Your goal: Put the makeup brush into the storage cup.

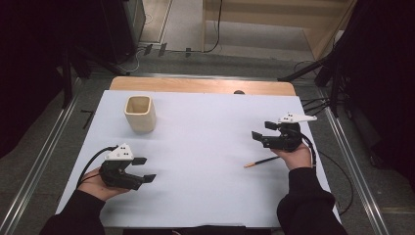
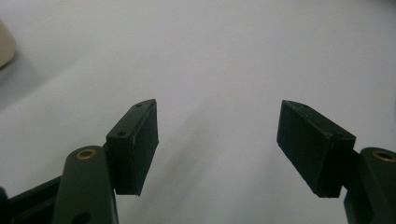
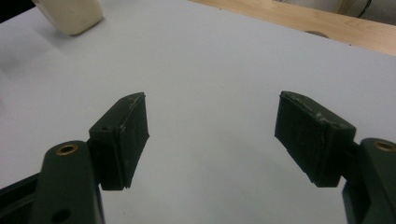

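Two hand-held grippers hovering open over the white surface [image 1: 205, 127].

The right hand-held gripper [image 1: 263, 131] is gaping just beside the thin orange-tipped pencil [image 1: 262, 161]; the left hand-held gripper [image 1: 145, 170] is gaping near the cream square cup [image 1: 140, 113].

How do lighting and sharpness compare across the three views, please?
High view: the white table is evenly lit and the surroundings dark; the cup and pencil are fairly sharp. Left gripper view: soft; a blurred shadow lies beside the cup. Right gripper view: the pads look crisper, and the cup is slightly blurred.
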Action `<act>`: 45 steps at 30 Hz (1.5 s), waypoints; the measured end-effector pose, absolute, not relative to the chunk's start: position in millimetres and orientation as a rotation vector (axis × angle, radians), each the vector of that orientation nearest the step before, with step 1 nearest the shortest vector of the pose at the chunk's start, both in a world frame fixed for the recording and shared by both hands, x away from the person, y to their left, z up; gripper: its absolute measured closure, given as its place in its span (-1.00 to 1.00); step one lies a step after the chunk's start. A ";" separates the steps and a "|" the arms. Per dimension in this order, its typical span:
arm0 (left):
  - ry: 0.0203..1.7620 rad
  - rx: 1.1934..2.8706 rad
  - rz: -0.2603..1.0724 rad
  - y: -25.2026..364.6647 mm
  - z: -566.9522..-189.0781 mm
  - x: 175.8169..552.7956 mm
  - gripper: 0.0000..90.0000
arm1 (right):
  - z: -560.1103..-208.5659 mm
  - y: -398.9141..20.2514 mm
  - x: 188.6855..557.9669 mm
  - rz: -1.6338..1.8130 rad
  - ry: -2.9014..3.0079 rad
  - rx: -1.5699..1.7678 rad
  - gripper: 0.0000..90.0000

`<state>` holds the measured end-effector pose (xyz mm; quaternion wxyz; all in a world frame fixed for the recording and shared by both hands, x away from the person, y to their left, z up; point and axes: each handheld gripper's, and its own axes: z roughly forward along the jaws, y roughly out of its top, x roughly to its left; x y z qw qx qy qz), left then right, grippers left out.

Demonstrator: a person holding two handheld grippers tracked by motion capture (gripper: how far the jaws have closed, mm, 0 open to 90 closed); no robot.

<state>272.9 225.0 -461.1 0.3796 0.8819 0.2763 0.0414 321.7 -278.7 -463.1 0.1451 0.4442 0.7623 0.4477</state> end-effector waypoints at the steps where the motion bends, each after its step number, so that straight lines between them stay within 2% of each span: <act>1: 0.706 2.253 0.105 224.9 -461.0 273.0 -0.32 | -462.1 -280.1 321.8 1.278 2.226 1.257 -0.41; 10: 0.704 2.255 0.101 224.3 -461.8 273.2 -0.33 | -456.5 -292.8 330.4 1.339 2.519 0.803 -0.40; 15: 0.701 2.257 0.100 224.2 -462.0 273.1 -0.33 | -457.0 -293.7 337.8 1.345 2.622 0.700 -0.38; 18: 0.701 2.261 0.102 223.4 -462.2 272.6 -0.33 | -455.6 -294.1 342.6 1.207 2.743 0.519 -0.40; 28: 0.703 2.262 0.103 223.8 -462.0 272.9 -0.33 | -445.9 -286.4 345.4 0.951 2.886 0.431 -0.47; 45: 0.706 2.254 0.105 224.6 -462.2 273.5 -0.33 | -440.9 -265.2 342.6 0.612 2.973 0.179 -0.34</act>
